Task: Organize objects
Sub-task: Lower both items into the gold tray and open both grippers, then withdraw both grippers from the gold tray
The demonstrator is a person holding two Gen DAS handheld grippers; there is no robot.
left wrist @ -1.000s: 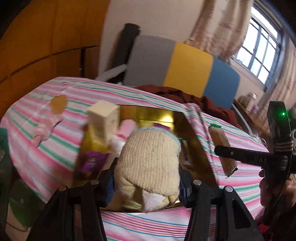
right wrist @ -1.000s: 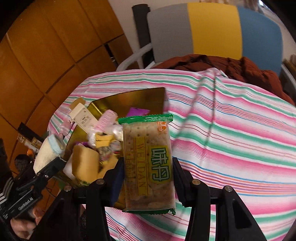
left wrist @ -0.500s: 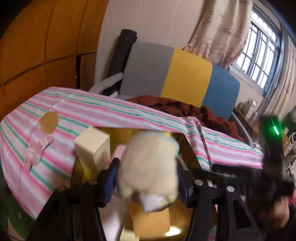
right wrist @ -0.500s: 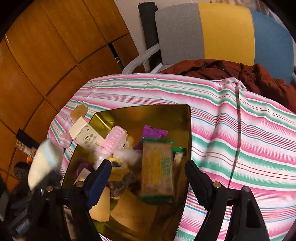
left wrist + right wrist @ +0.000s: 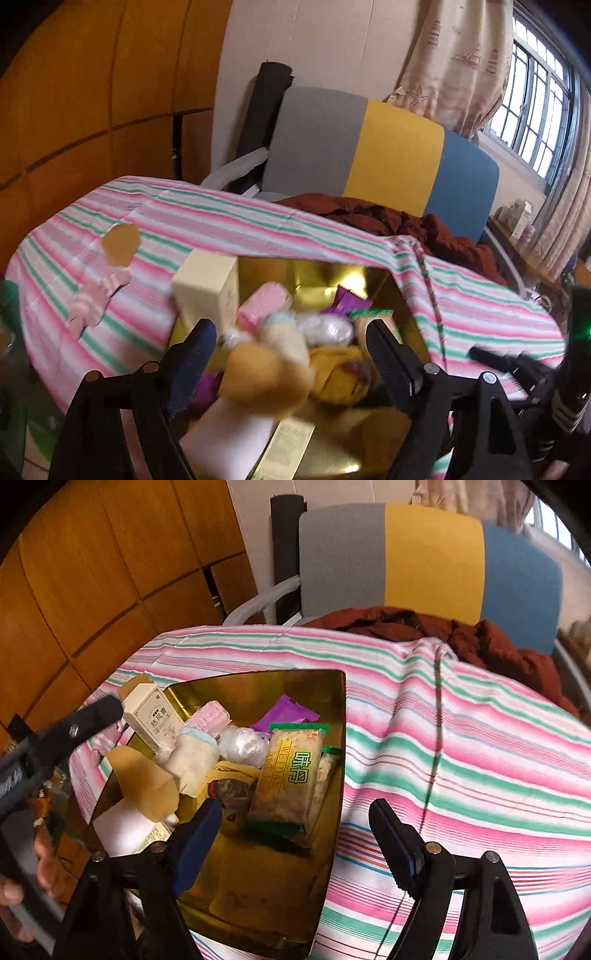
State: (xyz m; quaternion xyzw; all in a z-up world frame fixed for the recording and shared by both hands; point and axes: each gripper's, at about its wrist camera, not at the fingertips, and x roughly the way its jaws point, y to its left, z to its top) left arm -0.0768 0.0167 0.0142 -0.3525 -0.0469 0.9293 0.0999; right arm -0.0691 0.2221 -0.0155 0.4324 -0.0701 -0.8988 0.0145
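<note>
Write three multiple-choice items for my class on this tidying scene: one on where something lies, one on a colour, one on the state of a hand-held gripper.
1. Where does the green-edged biscuit packet lie?
A. in the gold tray
B. on the chair
C. on the striped cloth

2. What colour is the middle band of the chair back?
A. red
B. yellow
C. white

3. How is the right hand-held gripper?
A. shut on the packet
B. open, holding nothing
C. shut on a sock

Answers: 1 A, the packet rests among the items inside the tray. 2 B, yellow sits between grey and blue. 3 B, its fingers stand apart with nothing between them.
</note>
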